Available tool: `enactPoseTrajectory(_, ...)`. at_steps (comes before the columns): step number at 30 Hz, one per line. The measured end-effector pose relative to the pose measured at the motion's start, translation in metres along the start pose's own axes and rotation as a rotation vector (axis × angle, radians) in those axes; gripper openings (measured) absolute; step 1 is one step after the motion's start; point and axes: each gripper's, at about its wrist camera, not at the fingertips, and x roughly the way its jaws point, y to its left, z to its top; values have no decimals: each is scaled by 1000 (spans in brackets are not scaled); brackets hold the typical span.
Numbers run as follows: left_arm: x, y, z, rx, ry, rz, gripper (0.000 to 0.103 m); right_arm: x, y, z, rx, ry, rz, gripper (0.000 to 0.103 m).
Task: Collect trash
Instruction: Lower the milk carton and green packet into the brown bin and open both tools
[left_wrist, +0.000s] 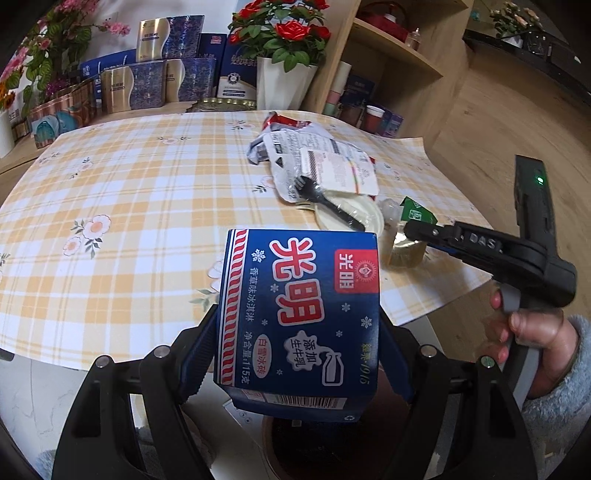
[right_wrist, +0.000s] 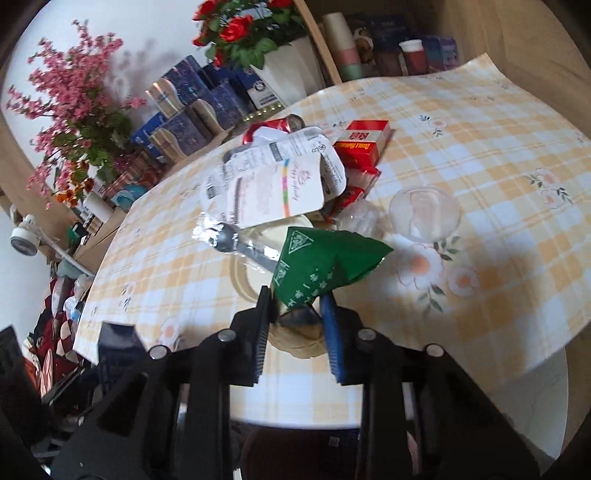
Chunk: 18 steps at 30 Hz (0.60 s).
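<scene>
Already two pieces of trash are in hand, so the step is the carry-off. The left tongs (left_wrist: 299, 354) stand wide but are filled: their blue pads press both sides of a dark-blue ice cream box (left_wrist: 299, 314), which sits low and centre in the left wrist view, lifted off the bench (left_wrist: 110, 192) and hanging above a dark round opening at the bottom edge that may be a bin; I cannot tell for sure. The right tongs (right_wrist: 295, 314) are drawn in narrow on a green triangular packet (right_wrist: 317, 266), centre of the right wrist view, with what looks like a clear wrapper bunched under it.

Next, I judge, each piece must go over the bin mouth before the jaws let go, the box first since it sits nearest.

The box is rigid card, printed with red-and-white lettering, snowflakes and a barcode on its lower flap, corners still square. The packet is thin, creased foil and will crumple easily.

More waits on the bench: a white peeled lid (right_wrist: 269, 184), a black plastic fork (left_wrist: 325, 201) on a pale cup lid, a red cigarette pack (right_wrist: 364, 142), a crushed red can (right_wrist: 280, 123) and a clear plastic dome lid (right_wrist: 424, 214).
</scene>
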Motion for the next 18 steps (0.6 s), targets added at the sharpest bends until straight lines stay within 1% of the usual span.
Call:
enactPoseTrajectory(5,-5,-12,-8,25,6,-26,76,-28,3,-20,-46,-21,14,29)
enactPoseTrajectory(10,-5,-25,-23,66,36,-49,76,-51,6,-41,-90,-27,13,29)
enactPoseTrajectory(12,-4,-34,-33,98,50,-54,76,-59,6,-50,-109,-26,9,29)
enactPoseTrajectory(15,-1,-44,-44,148,70,-64,76,-70,2,-64,-111,-16,9,29)
enactPoseTrajectory(18,4,-49,-54,174,80,-85,76,-78,-5,-77,-97,-7,5,29)
